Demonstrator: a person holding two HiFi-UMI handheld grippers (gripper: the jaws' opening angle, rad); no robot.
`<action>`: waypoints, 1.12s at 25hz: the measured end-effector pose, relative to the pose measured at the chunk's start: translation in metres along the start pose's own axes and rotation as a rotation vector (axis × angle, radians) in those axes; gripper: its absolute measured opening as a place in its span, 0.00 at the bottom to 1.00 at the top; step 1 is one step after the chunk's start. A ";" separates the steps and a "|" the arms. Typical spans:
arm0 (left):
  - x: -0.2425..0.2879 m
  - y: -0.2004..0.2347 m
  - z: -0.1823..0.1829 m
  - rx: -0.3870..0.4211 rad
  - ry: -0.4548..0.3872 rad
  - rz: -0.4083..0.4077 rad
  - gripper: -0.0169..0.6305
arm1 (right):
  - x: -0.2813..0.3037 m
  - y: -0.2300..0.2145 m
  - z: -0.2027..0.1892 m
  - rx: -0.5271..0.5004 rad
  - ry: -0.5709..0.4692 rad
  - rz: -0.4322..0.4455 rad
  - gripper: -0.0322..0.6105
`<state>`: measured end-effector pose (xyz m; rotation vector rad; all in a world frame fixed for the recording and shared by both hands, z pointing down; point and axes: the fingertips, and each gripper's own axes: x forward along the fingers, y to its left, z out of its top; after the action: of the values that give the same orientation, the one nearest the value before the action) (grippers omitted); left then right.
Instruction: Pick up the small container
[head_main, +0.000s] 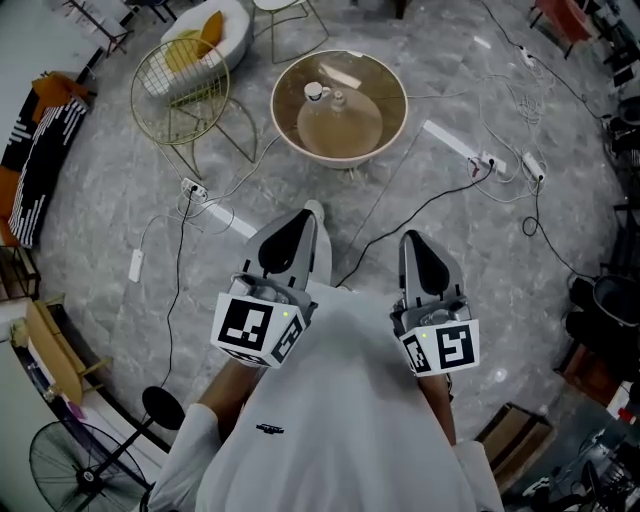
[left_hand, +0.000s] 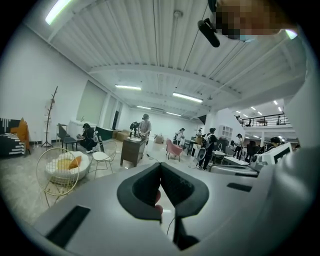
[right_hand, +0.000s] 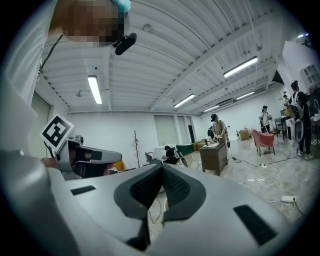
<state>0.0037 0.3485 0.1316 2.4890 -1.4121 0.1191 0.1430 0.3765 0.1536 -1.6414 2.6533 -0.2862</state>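
While both gripper views look level across a big hall with strip-lit ceiling and distant people, only the head view shows the floor, the round table (head_main: 388, 128) and the small container (head_main: 316, 92) on it. The left gripper view catches the wire chair (left_hand: 56, 172), which the head view places left of the table (head_main: 188, 98). The right gripper view catches the left gripper's marker cube (right_hand: 56, 131) at its left edge.

Pose, left to right:
- Left gripper (head_main: 308, 222): held close in front of the person's white shirt, marker cube (head_main: 256, 330) toward the body, fingers pointing forward to the table. Its own view shows the left gripper (left_hand: 160, 168) with fingers together at the tips; a small reddish patch shows in the slit below them, identity unclear.
- Right gripper (head_main: 414, 244): held level with the left one and apart from it, cube (head_main: 441, 348) toward the body. Its own view shows the right gripper (right_hand: 162, 168) with fingers together, nothing between them.

The small container stands on the left part of the tabletop, just beside a second pale bottle-like item (head_main: 339, 100). It lies well ahead of both pairs of fingers, untouched, nearer the left gripper's line than the right's.
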 end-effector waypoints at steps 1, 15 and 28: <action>0.008 0.005 0.003 0.000 -0.001 -0.003 0.06 | 0.010 -0.003 0.001 -0.001 0.005 -0.001 0.06; 0.122 0.115 0.053 -0.057 0.048 -0.044 0.06 | 0.168 -0.019 0.030 0.027 0.067 -0.003 0.06; 0.199 0.208 0.081 -0.123 0.060 -0.090 0.06 | 0.281 -0.037 0.051 -0.003 0.116 -0.060 0.06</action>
<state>-0.0750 0.0600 0.1362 2.4224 -1.2429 0.0853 0.0549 0.1034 0.1339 -1.7601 2.6901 -0.3898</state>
